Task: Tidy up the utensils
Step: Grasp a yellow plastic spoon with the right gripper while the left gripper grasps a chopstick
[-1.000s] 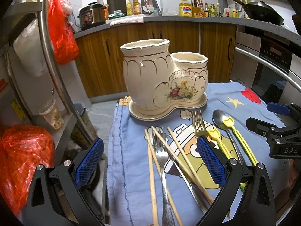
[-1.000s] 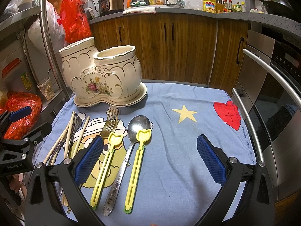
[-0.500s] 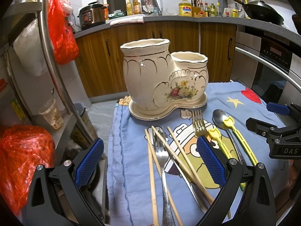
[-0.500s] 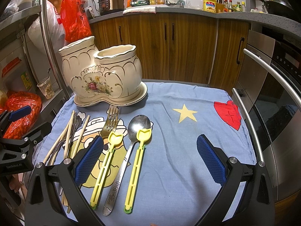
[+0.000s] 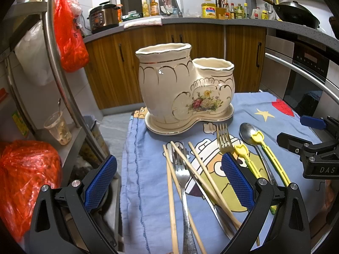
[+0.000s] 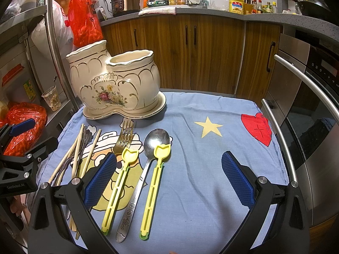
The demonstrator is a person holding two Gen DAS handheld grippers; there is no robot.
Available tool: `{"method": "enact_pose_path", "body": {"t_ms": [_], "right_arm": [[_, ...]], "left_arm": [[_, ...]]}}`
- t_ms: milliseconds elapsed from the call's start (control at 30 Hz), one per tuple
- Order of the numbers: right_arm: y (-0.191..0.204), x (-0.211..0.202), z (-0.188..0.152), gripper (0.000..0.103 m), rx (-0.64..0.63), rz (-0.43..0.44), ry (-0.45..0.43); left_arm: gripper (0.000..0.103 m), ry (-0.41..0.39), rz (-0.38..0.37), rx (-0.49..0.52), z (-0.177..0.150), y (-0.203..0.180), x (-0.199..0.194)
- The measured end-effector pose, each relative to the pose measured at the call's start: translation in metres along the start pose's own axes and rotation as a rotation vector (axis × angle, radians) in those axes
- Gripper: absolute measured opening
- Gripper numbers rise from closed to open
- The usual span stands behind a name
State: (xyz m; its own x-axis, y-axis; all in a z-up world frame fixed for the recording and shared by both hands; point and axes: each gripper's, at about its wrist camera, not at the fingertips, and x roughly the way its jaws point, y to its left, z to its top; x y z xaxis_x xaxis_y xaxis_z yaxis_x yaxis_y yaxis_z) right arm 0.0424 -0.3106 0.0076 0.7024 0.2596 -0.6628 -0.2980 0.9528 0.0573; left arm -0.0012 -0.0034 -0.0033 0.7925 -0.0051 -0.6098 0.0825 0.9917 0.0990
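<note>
A cream ceramic utensil holder [image 5: 184,89] [image 6: 114,84] with two cups stands on its saucer at the back of a blue cartoon cloth [image 6: 211,154]. In front of it lie wooden chopsticks [image 5: 201,180] [image 6: 74,158], a silver fork [image 5: 183,180], a gold fork [image 5: 223,139] [image 6: 124,137], a steel spoon [image 6: 155,141] [image 5: 247,131] and two yellow plastic utensils [image 6: 152,188] [image 5: 269,154]. My left gripper [image 5: 168,180] hangs open above the chopsticks and silver fork. My right gripper [image 6: 168,177] is open over the spoon and yellow utensils. Neither holds anything.
A metal rack [image 5: 57,67] with red bags [image 5: 67,33] [image 5: 23,180] and a plastic cup [image 5: 57,127] stands left of the table. An oven with a steel handle [image 6: 307,80] borders the right edge. Wooden cabinets [image 6: 201,50] are behind.
The right wrist view has crept slightly closer to the holder. The left gripper and all utensils are unmoved.
</note>
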Motion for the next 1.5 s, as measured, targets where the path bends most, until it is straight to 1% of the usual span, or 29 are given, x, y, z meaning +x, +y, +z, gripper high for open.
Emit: {"method": "enact_pose_path", "body": {"t_ms": [100, 200, 267, 400, 533, 567, 633, 667, 733, 833, 1067, 1167, 1200, 1267, 1400, 1500], "right_arm": [[0.0, 0.0, 0.0, 0.098, -0.003, -0.001, 0.001], [0.001, 0.004, -0.002, 0.098, -0.04, -0.016, 0.005], [0.003, 0.009, -0.002, 0.098, -0.063, -0.016, 0.026], [0.003, 0.022, -0.009, 0.098, -0.067, -0.037, 0.095], [0.004, 0.026, -0.011, 0.096, -0.085, -0.066, 0.095], [0.004, 0.026, -0.011, 0.094, -0.091, -0.076, 0.091], [0.006, 0.028, -0.011, 0.082, -0.106, -0.099, 0.095], [0.007, 0.029, -0.011, 0.079, -0.11, -0.104, 0.1], [0.007, 0.03, -0.012, 0.07, -0.111, -0.102, 0.112], [0.008, 0.032, -0.011, 0.062, -0.118, -0.103, 0.118], [0.008, 0.04, -0.011, 0.054, -0.104, -0.072, 0.147], [0.007, 0.042, -0.012, 0.049, -0.092, -0.047, 0.164], [0.008, 0.043, -0.012, 0.045, -0.09, -0.038, 0.17], [0.008, 0.044, -0.013, 0.043, -0.088, -0.02, 0.18], [0.01, 0.047, -0.013, 0.04, -0.091, -0.017, 0.183], [0.011, 0.051, -0.013, 0.035, -0.089, -0.007, 0.195]], "left_arm": [[0.098, 0.001, -0.001, 0.0, 0.0, 0.0, 0.0], [0.098, 0.013, -0.009, -0.008, -0.001, 0.001, 0.002], [0.098, 0.029, -0.013, -0.019, -0.001, 0.004, 0.005], [0.098, 0.047, -0.015, -0.035, -0.003, 0.009, 0.011], [0.098, 0.035, -0.023, -0.026, -0.004, 0.009, 0.008], [0.098, 0.034, -0.026, -0.02, -0.004, 0.008, 0.007], [0.098, 0.034, -0.021, -0.005, -0.005, 0.006, 0.007], [0.098, 0.035, -0.018, -0.001, -0.005, 0.006, 0.007], [0.098, 0.036, -0.015, 0.004, -0.005, 0.005, 0.008], [0.098, 0.038, -0.014, 0.002, -0.006, 0.006, 0.008], [0.098, 0.046, -0.009, -0.002, -0.005, 0.009, 0.011], [0.098, 0.053, -0.011, -0.007, -0.005, 0.011, 0.012], [0.098, 0.055, -0.013, -0.01, -0.005, 0.012, 0.013], [0.098, 0.06, -0.019, -0.017, -0.006, 0.013, 0.013], [0.098, 0.065, -0.019, -0.013, -0.006, 0.013, 0.014], [0.098, 0.072, -0.014, -0.006, -0.006, 0.013, 0.016]]}}
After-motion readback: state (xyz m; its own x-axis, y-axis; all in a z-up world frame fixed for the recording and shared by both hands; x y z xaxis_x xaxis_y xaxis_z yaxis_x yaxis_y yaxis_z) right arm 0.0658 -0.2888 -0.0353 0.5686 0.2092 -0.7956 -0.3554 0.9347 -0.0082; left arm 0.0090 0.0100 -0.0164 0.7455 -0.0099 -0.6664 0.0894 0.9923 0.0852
